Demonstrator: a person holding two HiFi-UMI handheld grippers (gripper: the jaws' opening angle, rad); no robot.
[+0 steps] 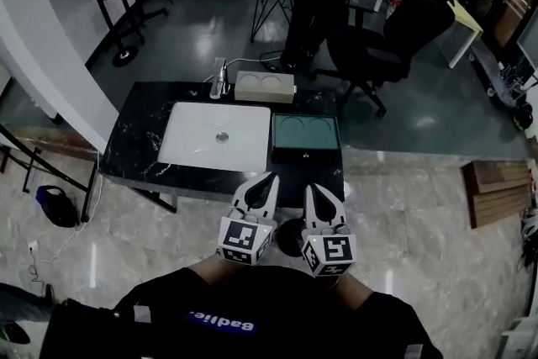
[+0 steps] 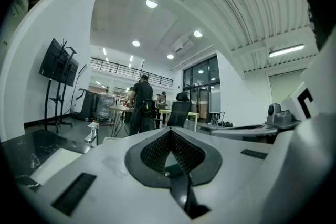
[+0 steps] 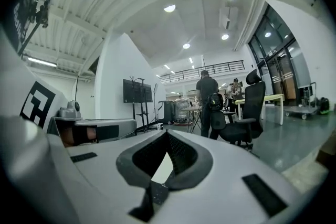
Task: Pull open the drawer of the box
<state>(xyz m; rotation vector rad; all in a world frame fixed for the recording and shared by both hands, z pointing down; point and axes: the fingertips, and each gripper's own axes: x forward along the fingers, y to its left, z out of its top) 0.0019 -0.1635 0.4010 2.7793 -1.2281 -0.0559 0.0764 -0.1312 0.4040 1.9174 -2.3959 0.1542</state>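
Box (image 1: 305, 134) on tabletop (image 1: 134, 151) just right of white basin (image 1: 202, 130), probably light, rigid, prone to sliding, so best pinched at what looks like a small knob (image 1: 304, 154) on drawer front; left tongs (image 1: 271, 178), right tongs (image 1: 309, 189) closed, empty, well short.

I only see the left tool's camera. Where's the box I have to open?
Observer: The box sits on the table, just right of the white basin.
Operator: Is it open?
Observer: No, the drawer on its near face looks shut.
Operator: Is my other tool holding something?
Observer: No, the right tool has its jaws together on nothing.
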